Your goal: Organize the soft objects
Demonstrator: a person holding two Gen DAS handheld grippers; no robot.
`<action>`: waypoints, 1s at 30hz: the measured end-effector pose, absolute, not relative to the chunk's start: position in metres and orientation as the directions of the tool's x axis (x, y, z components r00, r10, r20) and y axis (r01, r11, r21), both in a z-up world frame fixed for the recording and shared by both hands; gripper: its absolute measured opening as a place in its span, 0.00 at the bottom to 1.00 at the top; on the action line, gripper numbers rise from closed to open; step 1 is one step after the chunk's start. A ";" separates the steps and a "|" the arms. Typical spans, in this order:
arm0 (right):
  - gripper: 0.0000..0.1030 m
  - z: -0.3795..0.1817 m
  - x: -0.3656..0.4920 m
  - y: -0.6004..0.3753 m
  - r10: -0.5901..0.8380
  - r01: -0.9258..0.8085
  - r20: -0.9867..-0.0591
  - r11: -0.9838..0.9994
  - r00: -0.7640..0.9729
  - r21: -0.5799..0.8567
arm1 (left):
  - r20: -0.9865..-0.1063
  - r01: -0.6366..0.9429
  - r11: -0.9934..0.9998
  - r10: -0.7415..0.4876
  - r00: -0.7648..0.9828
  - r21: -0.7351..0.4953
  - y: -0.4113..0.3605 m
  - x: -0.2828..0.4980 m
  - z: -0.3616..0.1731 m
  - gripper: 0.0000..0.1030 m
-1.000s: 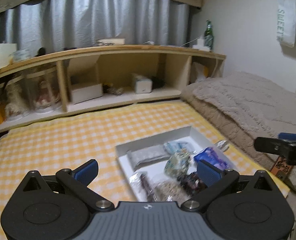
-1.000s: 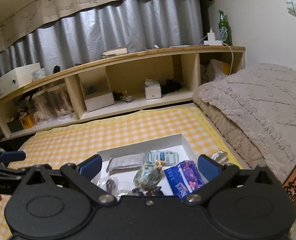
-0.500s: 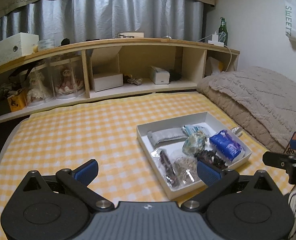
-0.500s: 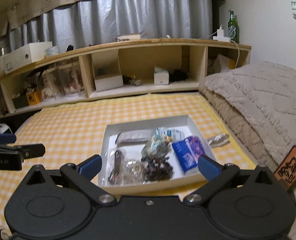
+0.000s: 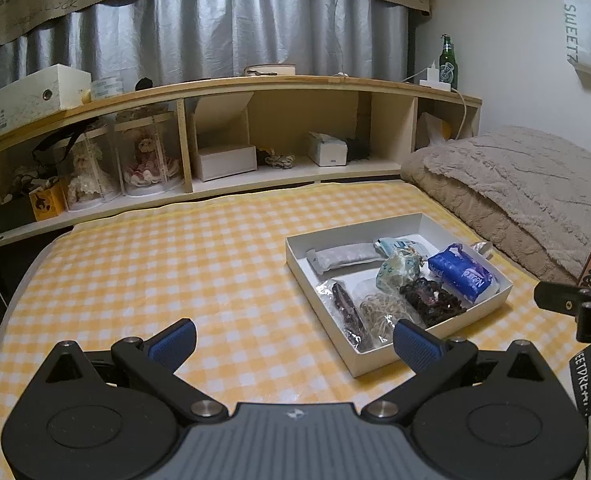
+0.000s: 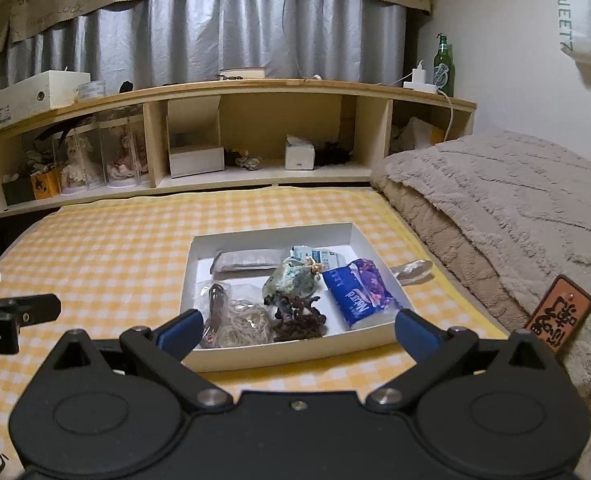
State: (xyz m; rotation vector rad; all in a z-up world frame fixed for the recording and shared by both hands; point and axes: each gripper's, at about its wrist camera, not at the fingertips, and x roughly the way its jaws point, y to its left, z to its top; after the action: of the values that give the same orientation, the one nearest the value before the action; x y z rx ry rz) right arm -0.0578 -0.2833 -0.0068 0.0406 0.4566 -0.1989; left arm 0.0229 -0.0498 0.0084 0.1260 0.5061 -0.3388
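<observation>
Soft objects (image 6: pixel 295 304) all sit in our white box (image 6: pixel 273 229) near the checkered bed's (image 5: pixel 175 264) right edge; our left gripper (image 5: pixel 293 344) and right gripper (image 6: pixel 297 330) hover wide open, empty.

Tray (image 6: pixel 272 230) on bed sheet (image 6: pixel 115 248), blanket (image 6: pixel 495 200) right, shelf (image 6: pixel 255 176) behind.

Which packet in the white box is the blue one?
The blue tissue pack at the right side of the white box, printed "Natural"; the grey packet and the others are pale or clear.
</observation>
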 end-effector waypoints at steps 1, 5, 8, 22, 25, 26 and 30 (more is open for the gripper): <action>1.00 -0.007 -0.059 -0.284 -0.181 0.199 -0.439 0.980 0.880 -0.006 | -0.493 0.345 0.938 -0.285 0.822 0.032 -0.049 0.023 0.006 1.00; 1.00 -0.010 -0.061 -0.284 -0.181 0.198 -0.433 0.980 0.883 -0.006 | -0.493 0.331 0.944 -0.280 0.824 0.016 -0.046 0.023 0.000 1.00; 1.00 -0.012 -0.061 -0.283 -0.183 0.197 -0.435 0.980 0.882 -0.012 | -0.495 0.317 0.949 -0.274 0.825 0.003 -0.042 0.024 -0.003 1.00; 1.00 -0.016 -0.062 -0.280 -0.192 0.209 -0.437 0.978 0.879 -0.008 | -0.484 0.308 0.951 -0.274 0.831 -0.009 -0.037 0.021 -0.003 1.00; 1.00 -0.016 -0.061 -0.280 -0.191 0.210 -0.438 0.978 0.878 -0.007 | -0.483 0.311 0.950 -0.277 0.830 -0.010 -0.037 0.021 -0.003 1.00; 1.00 -0.016 -0.061 -0.280 -0.191 0.209 -0.438 0.978 0.878 -0.007 | -0.483 0.310 0.951 -0.276 0.831 -0.010 -0.037 0.020 -0.003 1.00; 1.00 -0.016 -0.061 -0.280 -0.191 0.210 -0.439 0.978 0.878 -0.006 | -0.484 0.311 0.950 -0.277 0.830 -0.010 -0.037 0.021 -0.003 1.00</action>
State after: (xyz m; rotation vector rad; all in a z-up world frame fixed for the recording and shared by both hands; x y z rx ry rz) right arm -0.0612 -0.2800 -0.0162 0.0419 0.4537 -0.2093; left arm 0.0206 -0.0368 -0.0030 0.0699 0.5022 -0.3118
